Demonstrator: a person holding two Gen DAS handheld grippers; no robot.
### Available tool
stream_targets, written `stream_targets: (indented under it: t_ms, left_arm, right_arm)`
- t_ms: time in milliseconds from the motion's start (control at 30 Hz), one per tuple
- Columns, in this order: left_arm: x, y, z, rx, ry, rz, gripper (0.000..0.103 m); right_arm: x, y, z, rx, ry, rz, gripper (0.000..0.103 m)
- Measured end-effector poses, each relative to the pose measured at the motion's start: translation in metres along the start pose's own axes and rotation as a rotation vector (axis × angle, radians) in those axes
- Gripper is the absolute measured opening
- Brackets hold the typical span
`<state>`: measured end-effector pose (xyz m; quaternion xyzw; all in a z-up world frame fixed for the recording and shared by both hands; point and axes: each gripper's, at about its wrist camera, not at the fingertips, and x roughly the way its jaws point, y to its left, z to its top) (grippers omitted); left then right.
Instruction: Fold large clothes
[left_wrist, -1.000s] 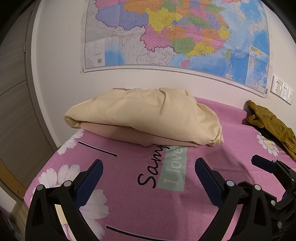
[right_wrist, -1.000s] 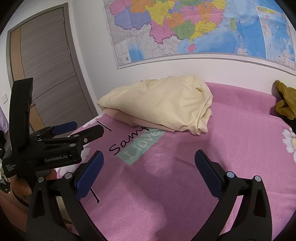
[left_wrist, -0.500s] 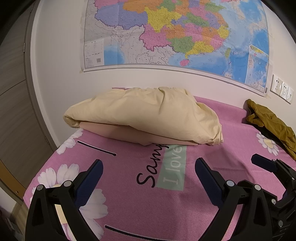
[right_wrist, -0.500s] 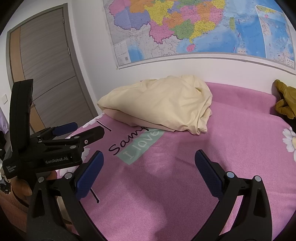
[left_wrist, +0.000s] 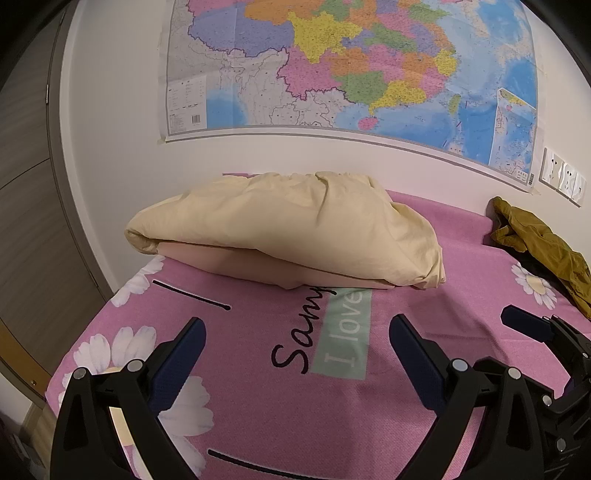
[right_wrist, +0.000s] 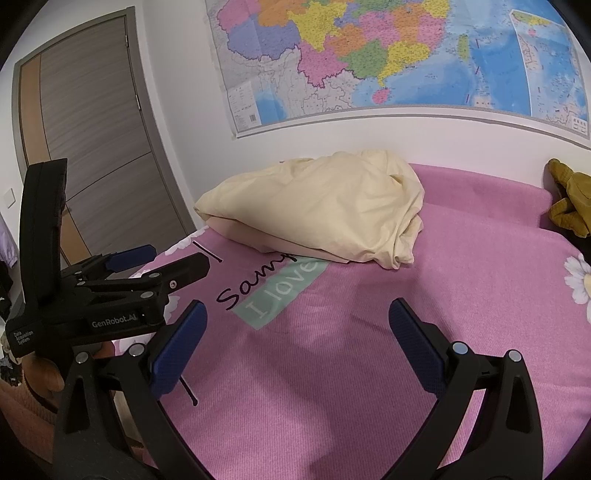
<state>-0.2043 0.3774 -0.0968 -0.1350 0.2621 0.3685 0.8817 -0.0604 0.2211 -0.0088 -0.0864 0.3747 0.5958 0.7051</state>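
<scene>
A folded cream-yellow cloth bundle (left_wrist: 291, 225) lies at the far side of the pink bed by the wall; it also shows in the right wrist view (right_wrist: 321, 210). An olive-mustard garment (left_wrist: 539, 243) lies crumpled at the far right, seen at the right edge of the right wrist view (right_wrist: 569, 199). My left gripper (left_wrist: 295, 354) is open and empty above the pink sheet (left_wrist: 258, 417), well short of the bundle. My right gripper (right_wrist: 295, 336) is open and empty over the sheet (right_wrist: 461, 280). The left gripper's body (right_wrist: 96, 295) shows at the left of the right wrist view.
A large map (left_wrist: 351, 62) hangs on the white wall behind the bed. A grey and wood door (right_wrist: 92, 140) stands to the left. Wall sockets (left_wrist: 561, 181) sit at the right. The bed's left edge (left_wrist: 62, 373) drops to the floor.
Almost nothing has changed; both grippers stay open and hover in place, with only a slight drift of the views.
</scene>
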Motion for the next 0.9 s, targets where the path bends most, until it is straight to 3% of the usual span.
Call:
stream_targets:
  t_ms: [567, 800, 900]
  left_arm:
    - [0.005, -0.014, 0.002, 0.028, -0.004, -0.030, 0.096]
    - [0.022, -0.042, 0.003, 0.023, 0.071, -0.131, 0.096]
    - [0.030, -0.070, 0.003, 0.051, 0.116, -0.245, 0.096]
  right_arm:
    - [-0.005, -0.008, -0.005, 0.024, -0.002, -0.019, 0.097]
    - [-0.036, -0.039, -0.017, 0.092, -0.031, -0.108, 0.097]
    - [-0.059, -0.059, -0.022, 0.137, -0.061, -0.176, 0.097]
